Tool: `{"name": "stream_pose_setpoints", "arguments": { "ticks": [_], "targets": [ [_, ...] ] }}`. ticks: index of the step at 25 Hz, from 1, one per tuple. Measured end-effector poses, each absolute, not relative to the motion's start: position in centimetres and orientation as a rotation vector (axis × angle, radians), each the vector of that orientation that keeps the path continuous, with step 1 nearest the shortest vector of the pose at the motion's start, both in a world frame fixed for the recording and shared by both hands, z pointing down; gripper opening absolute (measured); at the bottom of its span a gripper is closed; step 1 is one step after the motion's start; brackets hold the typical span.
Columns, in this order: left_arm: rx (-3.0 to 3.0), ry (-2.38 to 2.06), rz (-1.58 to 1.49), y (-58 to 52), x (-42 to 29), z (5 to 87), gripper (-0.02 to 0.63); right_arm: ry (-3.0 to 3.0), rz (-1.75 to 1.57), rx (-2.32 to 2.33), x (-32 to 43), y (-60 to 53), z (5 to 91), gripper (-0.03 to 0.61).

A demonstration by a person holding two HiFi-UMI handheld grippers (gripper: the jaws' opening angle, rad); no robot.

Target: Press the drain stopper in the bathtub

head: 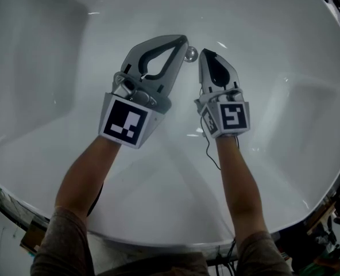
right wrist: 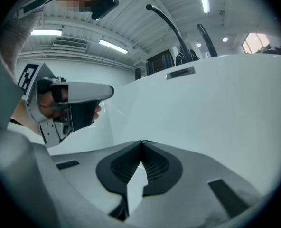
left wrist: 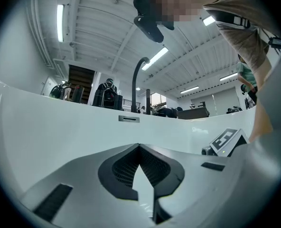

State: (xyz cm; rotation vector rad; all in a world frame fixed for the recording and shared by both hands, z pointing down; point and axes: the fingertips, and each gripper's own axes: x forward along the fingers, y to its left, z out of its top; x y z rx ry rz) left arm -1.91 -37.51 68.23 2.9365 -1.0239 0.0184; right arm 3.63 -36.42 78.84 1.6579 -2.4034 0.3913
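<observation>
In the head view, a small round chrome drain stopper (head: 191, 54) sits on the white bathtub floor (head: 262, 50). My left gripper (head: 183, 40) is shut, empty, its tip just left of the stopper. My right gripper (head: 205, 53) is also shut and empty, its tip just right of the stopper. In the left gripper view the jaws (left wrist: 139, 147) meet at their tips with only tub wall beyond. The right gripper view shows its jaws (right wrist: 141, 142) closed the same way, with the left gripper (right wrist: 67, 109) to the left. The stopper is hidden in both gripper views.
The tub's white walls rise all round, with an overflow slot (left wrist: 129, 119) on the far wall and a dark curved faucet (left wrist: 136, 82) above the rim. The tub's near rim (head: 158, 243) runs below my forearms. Clutter lies on the floor outside at right (head: 331, 234).
</observation>
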Motion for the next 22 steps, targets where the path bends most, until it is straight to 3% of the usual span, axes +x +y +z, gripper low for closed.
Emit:
{"name": "stream_pose_setpoints", "arguments": {
  "ticks": [22],
  "targets": [
    [2.887, -1.005, 0.088, -38.0, -1.0, 73.5, 0.0, -2.1, 0.641, 1.428, 5.1, -39.2, 98.1, 0.0]
  ]
}}
